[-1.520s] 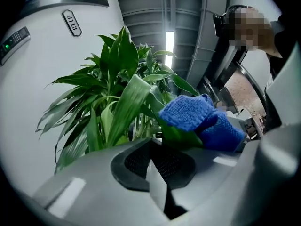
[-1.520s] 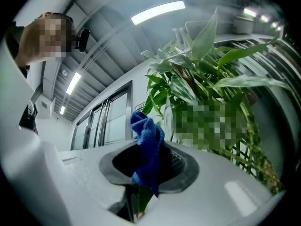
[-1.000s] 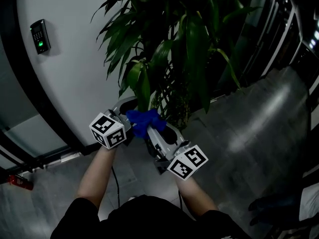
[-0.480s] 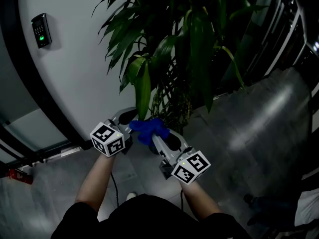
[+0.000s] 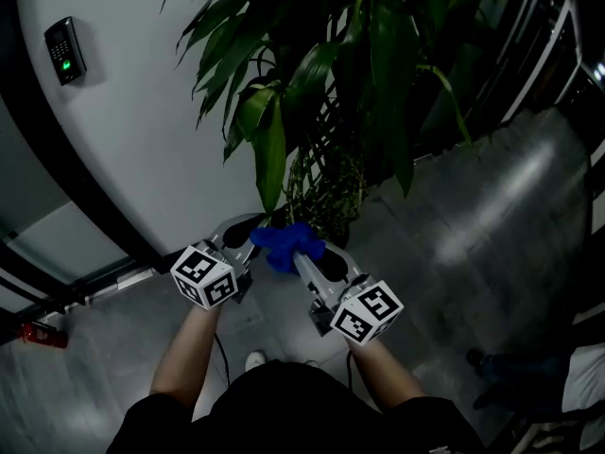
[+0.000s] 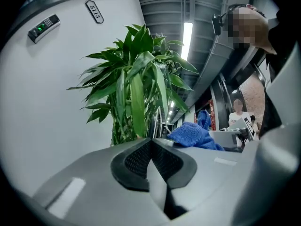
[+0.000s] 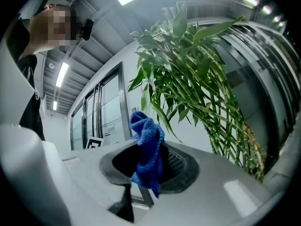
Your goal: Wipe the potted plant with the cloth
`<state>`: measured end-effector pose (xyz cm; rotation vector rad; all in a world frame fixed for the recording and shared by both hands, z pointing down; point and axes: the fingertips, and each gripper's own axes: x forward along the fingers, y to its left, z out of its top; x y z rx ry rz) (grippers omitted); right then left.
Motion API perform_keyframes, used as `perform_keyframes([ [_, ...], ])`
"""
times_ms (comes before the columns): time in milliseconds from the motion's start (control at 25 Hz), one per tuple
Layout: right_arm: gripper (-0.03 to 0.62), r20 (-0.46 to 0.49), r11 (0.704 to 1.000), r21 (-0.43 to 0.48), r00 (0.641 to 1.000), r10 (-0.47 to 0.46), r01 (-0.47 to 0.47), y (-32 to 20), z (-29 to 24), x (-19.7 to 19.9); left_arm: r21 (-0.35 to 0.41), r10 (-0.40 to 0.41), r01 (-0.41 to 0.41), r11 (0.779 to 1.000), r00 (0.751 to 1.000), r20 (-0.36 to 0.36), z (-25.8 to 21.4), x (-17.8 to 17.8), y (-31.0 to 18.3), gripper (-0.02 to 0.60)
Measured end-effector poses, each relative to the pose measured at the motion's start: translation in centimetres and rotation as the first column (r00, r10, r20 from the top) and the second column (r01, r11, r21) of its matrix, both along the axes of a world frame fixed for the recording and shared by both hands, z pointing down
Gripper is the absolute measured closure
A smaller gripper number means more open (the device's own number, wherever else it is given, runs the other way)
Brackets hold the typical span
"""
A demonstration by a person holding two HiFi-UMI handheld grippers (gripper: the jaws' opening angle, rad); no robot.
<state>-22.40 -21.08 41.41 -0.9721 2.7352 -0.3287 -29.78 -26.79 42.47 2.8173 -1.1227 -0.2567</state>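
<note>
Right claw (image 7: 149,166) was clamped on the blue cloth (image 7: 146,147), which bunched up out of its jaws, so definitely gripping. Left claw (image 6: 151,160) was pinched together with nothing in it, sitting just beside the right one in the lower middle of the head view. Potted plant (image 5: 321,93) filled the upper centre of the frame, with one long leaf (image 5: 271,159) hanging down right above the cloth; couldn't tell if they touched. Keypad (image 5: 59,50) sat on the white wall (image 5: 142,112), upper left.
</note>
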Motion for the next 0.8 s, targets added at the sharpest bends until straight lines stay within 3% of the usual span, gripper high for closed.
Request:
perform_keyframes([
  [320,0.49,-0.02,0.995,0.0,0.995,0.098,-0.098,0.3,-0.1,2.0,0.017,0.048,-0.049,0.999,0.996,0.07,1.1,0.8,0.1,0.575],
  [600,0.49,-0.029,0.986,0.026,0.986,0.166,-0.165,1.7,-0.3,3.2,0.024,0.108,-0.11,0.994,0.991,0.073,1.6,1.1,1.1,0.575],
  [800,0.49,-0.048,0.978,0.03,0.977,0.208,-0.207,2.6,-0.1,3.8,0.026,0.107,-0.109,0.994,0.992,0.059,2.0,0.4,1.5,0.575],
])
